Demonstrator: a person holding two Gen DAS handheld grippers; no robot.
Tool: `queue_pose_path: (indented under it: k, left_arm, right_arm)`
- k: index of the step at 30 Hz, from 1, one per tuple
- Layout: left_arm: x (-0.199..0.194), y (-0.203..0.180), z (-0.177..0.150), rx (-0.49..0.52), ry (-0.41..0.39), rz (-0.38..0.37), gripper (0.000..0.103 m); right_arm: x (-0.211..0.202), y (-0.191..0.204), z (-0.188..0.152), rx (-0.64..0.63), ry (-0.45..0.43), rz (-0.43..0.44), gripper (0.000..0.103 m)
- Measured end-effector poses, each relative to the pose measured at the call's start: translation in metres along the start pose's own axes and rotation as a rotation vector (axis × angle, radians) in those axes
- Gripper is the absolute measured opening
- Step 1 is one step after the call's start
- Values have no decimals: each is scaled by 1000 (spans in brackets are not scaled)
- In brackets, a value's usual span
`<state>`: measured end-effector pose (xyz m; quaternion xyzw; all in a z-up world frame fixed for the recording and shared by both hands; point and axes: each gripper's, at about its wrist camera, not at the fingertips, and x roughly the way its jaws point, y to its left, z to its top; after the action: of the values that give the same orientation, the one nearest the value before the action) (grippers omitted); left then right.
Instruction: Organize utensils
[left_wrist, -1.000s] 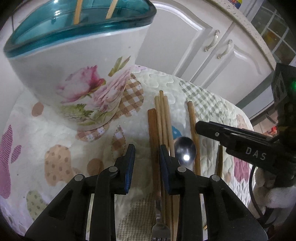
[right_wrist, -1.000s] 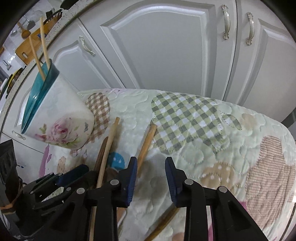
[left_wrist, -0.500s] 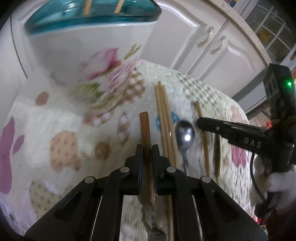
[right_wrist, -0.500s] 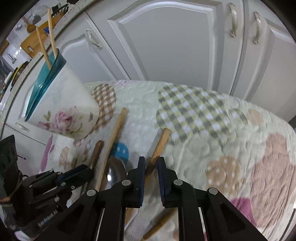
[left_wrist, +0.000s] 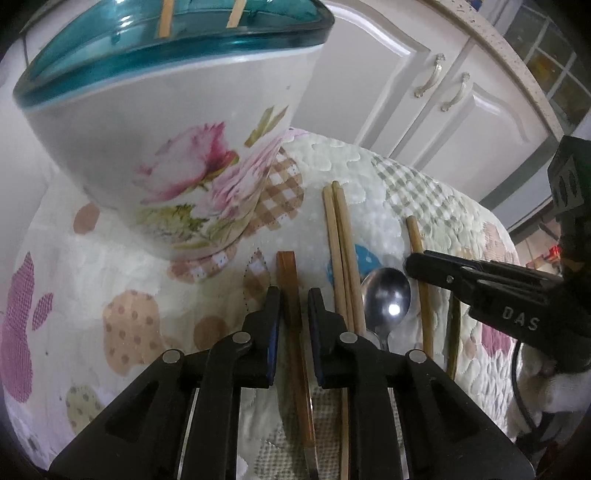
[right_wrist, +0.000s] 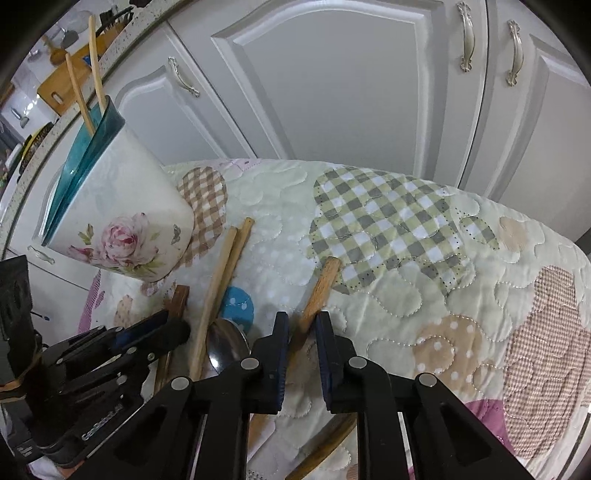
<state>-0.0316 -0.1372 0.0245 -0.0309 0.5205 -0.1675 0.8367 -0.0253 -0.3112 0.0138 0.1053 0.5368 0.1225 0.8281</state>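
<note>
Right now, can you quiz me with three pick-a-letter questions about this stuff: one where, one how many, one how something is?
1. Where is the spoon? A on the floor; B on the quilt beside the chopstick pair; C on a plate.
2. How many sticks poke from the cup? A two; B four; C none.
3. The cup is: A lying down; B upside down; C standing, mouth up.
Answers: B, it lies just right of the pair; A, two rise past the teal rim; C, its open rim faces up.
</note>
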Motion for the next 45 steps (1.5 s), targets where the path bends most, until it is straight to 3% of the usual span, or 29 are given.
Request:
queue_pose_path:
  k: [6,21,29,45]
  left_arm:
    - [-26,19,-5,-59,-17,-89,9]
    - [-147,19,-36,6,-200,-172,8]
    - [-178,24,-51,-1,-238,-156,8]
    - [-230,39,-50,-20,-346,-114,8]
  right_arm:
    - [-33,0,-6,12,-41,59,8]
    - [-129,26,-41,-57,-192,117,7]
    - [-164,47,-56,-107,-252,133,7]
    - [-197,80,-46,-169,-334,148,7]
